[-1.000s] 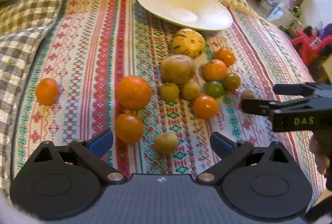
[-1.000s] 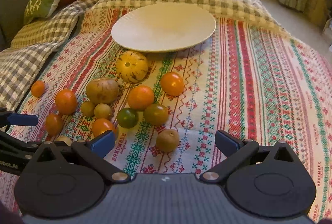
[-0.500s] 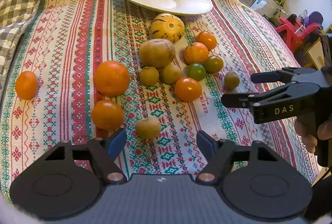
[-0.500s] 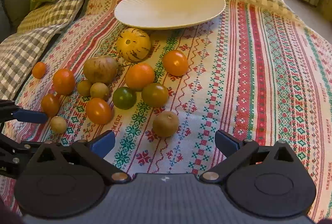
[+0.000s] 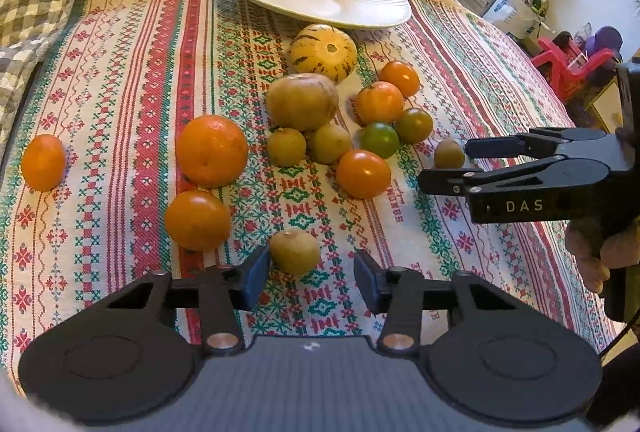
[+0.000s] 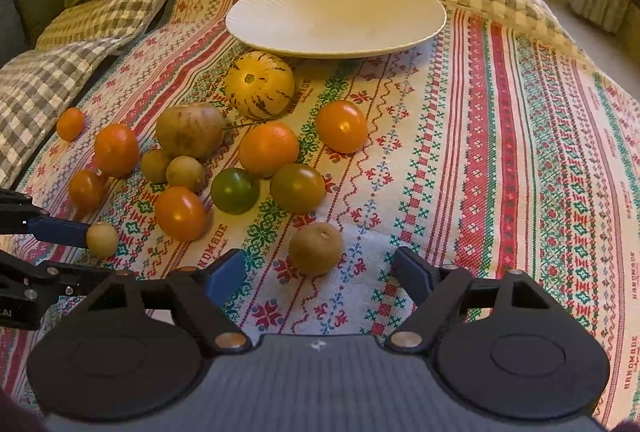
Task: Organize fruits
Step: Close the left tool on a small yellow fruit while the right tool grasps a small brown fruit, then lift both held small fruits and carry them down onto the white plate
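Orange, green, tan fruits (image 5: 363, 173) scattered before white plate (image 5: 360, 17)

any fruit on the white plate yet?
No, the white plate is bare; all the fruit lies on the patterned cloth in front of it.

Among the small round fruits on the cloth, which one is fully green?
The green tomato, in the middle of the cluster. It lies beside a brownish-olive tomato; the other small fruits are orange or tan.

Both grippers angled steeply down, jaws closing: left gripper (image 5: 308, 278) jaws narrower, right gripper (image 6: 320, 274) jaws wider, neither set of pads pressing anything yet; a hand (image 5: 598, 252) wraps the right gripper's handle.
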### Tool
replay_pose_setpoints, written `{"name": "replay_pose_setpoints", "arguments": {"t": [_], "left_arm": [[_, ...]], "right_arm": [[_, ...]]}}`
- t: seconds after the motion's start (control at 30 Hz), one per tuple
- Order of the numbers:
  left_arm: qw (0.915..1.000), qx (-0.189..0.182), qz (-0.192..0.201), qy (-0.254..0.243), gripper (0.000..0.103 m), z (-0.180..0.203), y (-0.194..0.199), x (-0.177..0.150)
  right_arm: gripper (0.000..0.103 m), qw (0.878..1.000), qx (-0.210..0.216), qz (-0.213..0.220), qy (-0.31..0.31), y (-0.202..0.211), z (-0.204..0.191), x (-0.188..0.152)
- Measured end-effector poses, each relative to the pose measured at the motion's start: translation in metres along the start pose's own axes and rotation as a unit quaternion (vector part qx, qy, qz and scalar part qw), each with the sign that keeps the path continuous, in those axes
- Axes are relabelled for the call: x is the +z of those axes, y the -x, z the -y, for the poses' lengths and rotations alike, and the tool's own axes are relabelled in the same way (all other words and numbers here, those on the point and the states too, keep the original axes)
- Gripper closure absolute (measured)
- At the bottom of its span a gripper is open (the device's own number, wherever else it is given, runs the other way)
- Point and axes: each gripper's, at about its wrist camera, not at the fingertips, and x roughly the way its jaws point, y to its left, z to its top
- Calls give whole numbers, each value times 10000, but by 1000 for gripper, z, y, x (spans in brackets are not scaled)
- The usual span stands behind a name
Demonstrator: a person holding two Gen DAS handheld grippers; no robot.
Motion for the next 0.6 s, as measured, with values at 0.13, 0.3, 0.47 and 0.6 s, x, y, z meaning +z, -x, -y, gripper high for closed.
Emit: {"name": "replay_pose_setpoints", "arguments": {"t": [0.13, 0.3, 0.47, 0.6], "left_arm": [[10000, 61, 34, 33, 82, -2, -1, 1], [9998, 180, 73, 11, 94, -3, -1, 1], [9998, 196, 81, 16, 94, -4, -1, 2], [9997, 213, 101, 38, 95, -4, 0, 2]], "right_arm": [[44, 9999, 68, 70, -141, 2, 4, 2], [60, 9998, -1, 103, -197, 2, 6, 3], [75, 9997, 76, 124, -203, 5, 5, 2], [78, 9998, 50, 114, -124, 5, 1, 4]]}}
